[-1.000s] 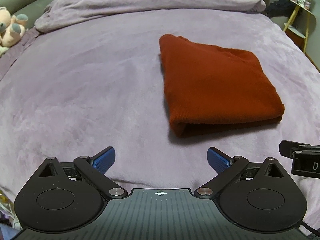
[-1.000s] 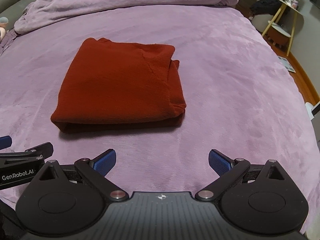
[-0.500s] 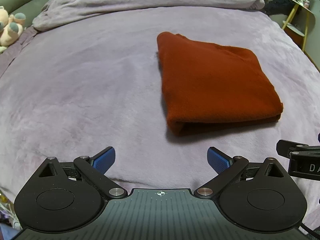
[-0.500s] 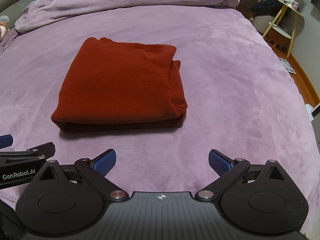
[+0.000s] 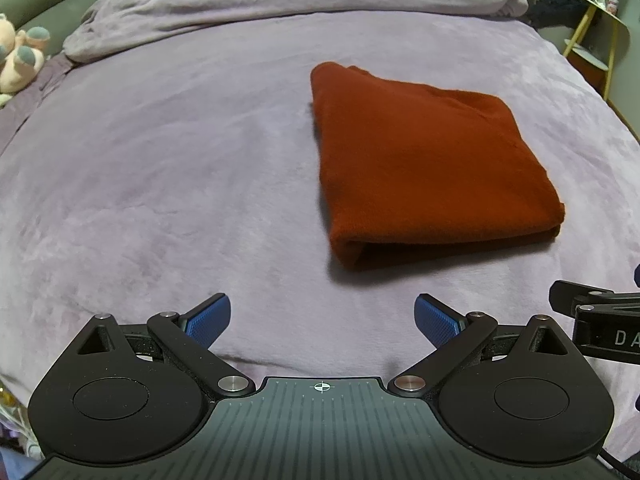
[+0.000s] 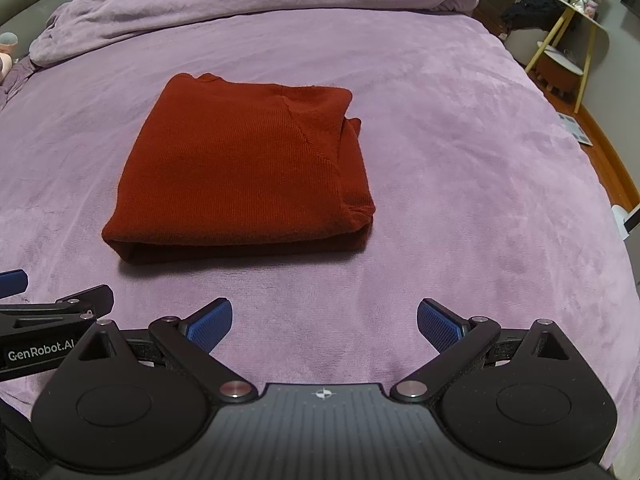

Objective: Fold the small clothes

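Folded red sweater [image 5: 432, 164] lies flat near the middle of the bed [image 5: 160, 184], clear of its edges, its thick fold facing the near edge. Left gripper [image 5: 322, 320] and right gripper [image 6: 325, 322] hover side by side over that edge, jaws spread wide, holding nothing.

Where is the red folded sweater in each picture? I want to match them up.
Left wrist view: the red sweater lies right of the middle, ahead of the open left gripper.
Right wrist view: the red sweater lies left of the middle, ahead of the open right gripper.
Shared landmark: the yellow side table, at the upper right in both views.
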A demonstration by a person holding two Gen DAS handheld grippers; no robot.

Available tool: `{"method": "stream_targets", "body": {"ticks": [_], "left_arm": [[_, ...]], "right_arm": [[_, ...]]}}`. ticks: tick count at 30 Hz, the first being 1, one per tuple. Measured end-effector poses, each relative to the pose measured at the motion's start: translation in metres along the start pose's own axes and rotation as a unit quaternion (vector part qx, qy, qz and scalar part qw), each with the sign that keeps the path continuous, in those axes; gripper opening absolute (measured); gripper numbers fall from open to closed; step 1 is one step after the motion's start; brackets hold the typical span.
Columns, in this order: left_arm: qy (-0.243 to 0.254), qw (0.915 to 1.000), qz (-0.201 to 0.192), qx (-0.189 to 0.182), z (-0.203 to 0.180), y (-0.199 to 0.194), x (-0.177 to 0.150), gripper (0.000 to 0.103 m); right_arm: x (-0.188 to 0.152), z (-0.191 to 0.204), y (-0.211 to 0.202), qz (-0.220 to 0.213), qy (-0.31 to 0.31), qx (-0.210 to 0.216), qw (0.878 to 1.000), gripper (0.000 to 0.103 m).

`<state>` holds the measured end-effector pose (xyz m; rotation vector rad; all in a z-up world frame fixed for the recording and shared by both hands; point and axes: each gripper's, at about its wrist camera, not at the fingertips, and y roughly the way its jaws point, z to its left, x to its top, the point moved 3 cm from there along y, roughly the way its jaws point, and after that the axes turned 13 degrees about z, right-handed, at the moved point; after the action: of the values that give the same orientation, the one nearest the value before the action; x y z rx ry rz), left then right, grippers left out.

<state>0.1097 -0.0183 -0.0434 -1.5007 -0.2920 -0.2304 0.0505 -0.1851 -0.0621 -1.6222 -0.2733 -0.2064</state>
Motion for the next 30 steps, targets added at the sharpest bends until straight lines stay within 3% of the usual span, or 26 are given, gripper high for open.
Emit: {"method": "stream_targets", "body": {"ticks": [30], "left_arm": [[0.013, 0.9997, 0.012, -0.014, -0.0077, 0.0015, -0.0007, 0.101]], "right_arm": [[-0.0007, -0.0018, 0.0005, 0.001, 0.006, 0.000, 1.000, 0.099]]}}
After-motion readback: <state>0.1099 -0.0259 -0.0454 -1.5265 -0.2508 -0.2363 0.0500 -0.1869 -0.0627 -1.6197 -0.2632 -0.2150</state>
